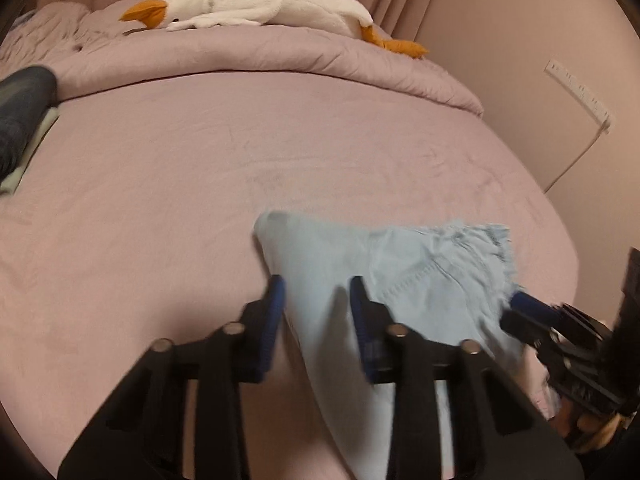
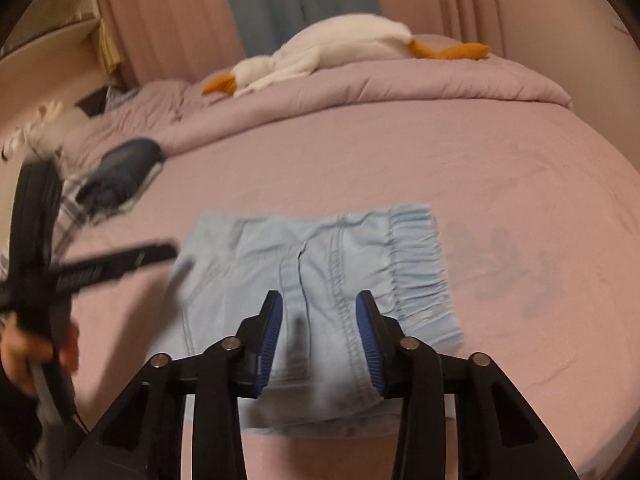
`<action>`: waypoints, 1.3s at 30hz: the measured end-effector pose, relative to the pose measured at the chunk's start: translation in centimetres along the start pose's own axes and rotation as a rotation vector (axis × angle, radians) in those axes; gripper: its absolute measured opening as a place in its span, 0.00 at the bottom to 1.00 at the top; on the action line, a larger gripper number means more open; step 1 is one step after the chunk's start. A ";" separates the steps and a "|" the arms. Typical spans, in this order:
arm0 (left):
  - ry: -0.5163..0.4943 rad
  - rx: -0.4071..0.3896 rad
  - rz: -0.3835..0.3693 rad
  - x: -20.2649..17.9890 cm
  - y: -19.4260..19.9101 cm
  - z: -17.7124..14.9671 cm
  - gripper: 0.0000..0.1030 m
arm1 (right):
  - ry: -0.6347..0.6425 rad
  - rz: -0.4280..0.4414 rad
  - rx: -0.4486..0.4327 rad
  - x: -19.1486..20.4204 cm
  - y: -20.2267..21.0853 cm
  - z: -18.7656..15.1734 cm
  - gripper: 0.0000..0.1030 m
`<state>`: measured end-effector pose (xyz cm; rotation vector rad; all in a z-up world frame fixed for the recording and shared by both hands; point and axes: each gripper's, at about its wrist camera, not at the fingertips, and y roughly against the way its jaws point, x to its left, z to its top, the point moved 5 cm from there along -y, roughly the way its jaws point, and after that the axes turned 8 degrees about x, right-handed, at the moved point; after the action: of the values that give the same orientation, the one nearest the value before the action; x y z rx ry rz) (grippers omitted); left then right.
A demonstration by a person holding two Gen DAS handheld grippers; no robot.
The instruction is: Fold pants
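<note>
Light blue pants [image 2: 312, 280] lie folded into a compact rectangle on the pink bed sheet [image 2: 500, 168], elastic waistband to the right. My right gripper [image 2: 319, 322] is open just above the near edge of the pants, with nothing between its fingers. In the left wrist view the pants [image 1: 384, 280] lie in front of and under my left gripper [image 1: 318, 304], which is open over their left part. The right gripper [image 1: 532, 312] shows at the pants' right edge. The left gripper [image 2: 100, 264] appears blurred at the left of the right wrist view.
A white plush goose [image 1: 256, 8] lies on the rumpled pink duvet [image 1: 280, 60] at the far end of the bed. A dark folded garment [image 2: 120, 172] lies on other clothes at the left edge. A wall [image 1: 520, 80] borders the bed on the right.
</note>
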<state>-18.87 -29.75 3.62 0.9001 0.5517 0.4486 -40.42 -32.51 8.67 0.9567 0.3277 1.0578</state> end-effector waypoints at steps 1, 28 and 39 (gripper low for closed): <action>-0.010 0.009 0.002 -0.1 -0.7 0.4 0.13 | -0.001 -0.017 0.008 -0.3 -0.3 -0.1 0.38; -0.074 0.087 -0.078 -2.9 -1.5 -8.6 0.15 | 0.015 -0.073 0.089 -1.7 -3.1 1.4 0.35; 0.006 0.103 -0.133 -3.0 0.5 -11.4 0.13 | 0.146 0.137 0.102 5.3 -2.5 4.2 0.35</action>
<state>-28.30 -24.28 -0.95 0.9544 0.6406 0.3050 -33.64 -30.50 10.13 1.0061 0.4446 1.2493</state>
